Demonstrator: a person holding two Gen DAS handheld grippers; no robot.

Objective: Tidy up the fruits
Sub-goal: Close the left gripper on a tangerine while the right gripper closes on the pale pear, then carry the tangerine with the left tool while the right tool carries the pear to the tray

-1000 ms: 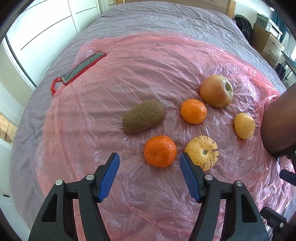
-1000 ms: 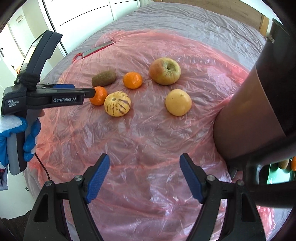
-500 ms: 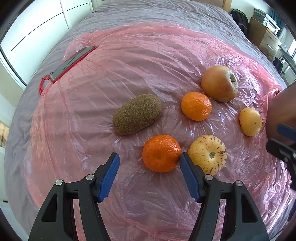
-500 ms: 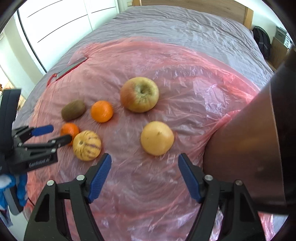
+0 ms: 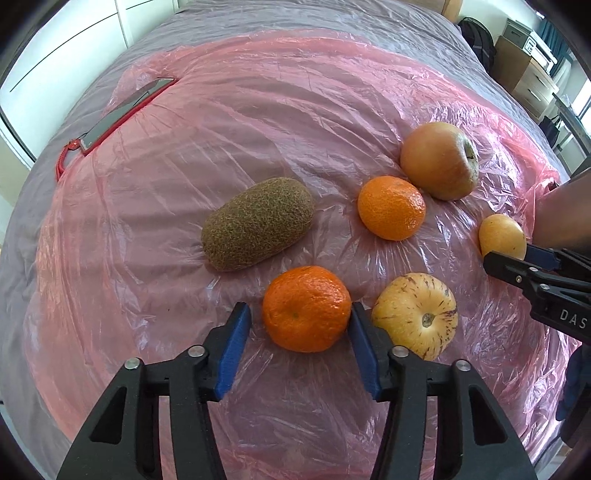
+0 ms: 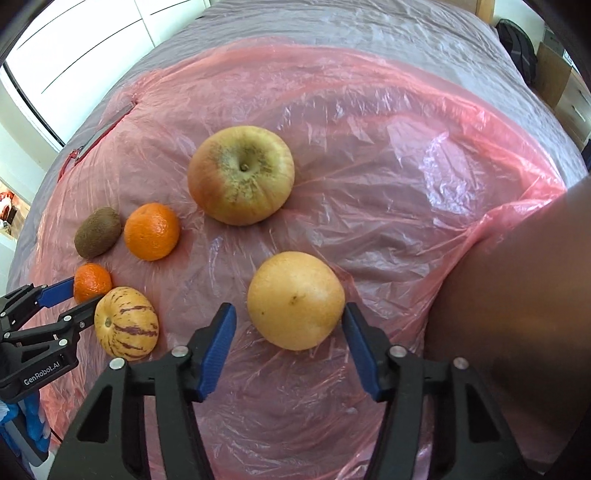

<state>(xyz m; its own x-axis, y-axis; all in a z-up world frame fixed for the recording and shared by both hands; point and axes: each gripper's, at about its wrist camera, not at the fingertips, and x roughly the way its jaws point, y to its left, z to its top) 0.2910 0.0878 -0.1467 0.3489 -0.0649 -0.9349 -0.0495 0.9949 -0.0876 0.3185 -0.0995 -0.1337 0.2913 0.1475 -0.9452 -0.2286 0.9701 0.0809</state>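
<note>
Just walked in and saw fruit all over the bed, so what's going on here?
A person is sorting fruit with two handheld grippers. The left gripper has its open jaws around a mandarin; the right gripper brackets a yellow fruit, also open. Nothing is lifted off the pink plastic sheet.

Six fruits on a plastic sheet point(image 5: 258, 122) over a bed point(image 5: 332, 14), kiwi point(image 5: 258, 224) leftmost, apple point(image 5: 439, 160) farthest back, phone point(image 5: 125, 110) at far left edge

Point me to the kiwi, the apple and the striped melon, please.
kiwi point(image 5: 258, 223): left wrist view, middle of its fuzzy side.
apple point(image 6: 241, 174): right wrist view, top face near the stem pit.
striped melon point(image 5: 415, 319): left wrist view, top face beside its stem.
</note>
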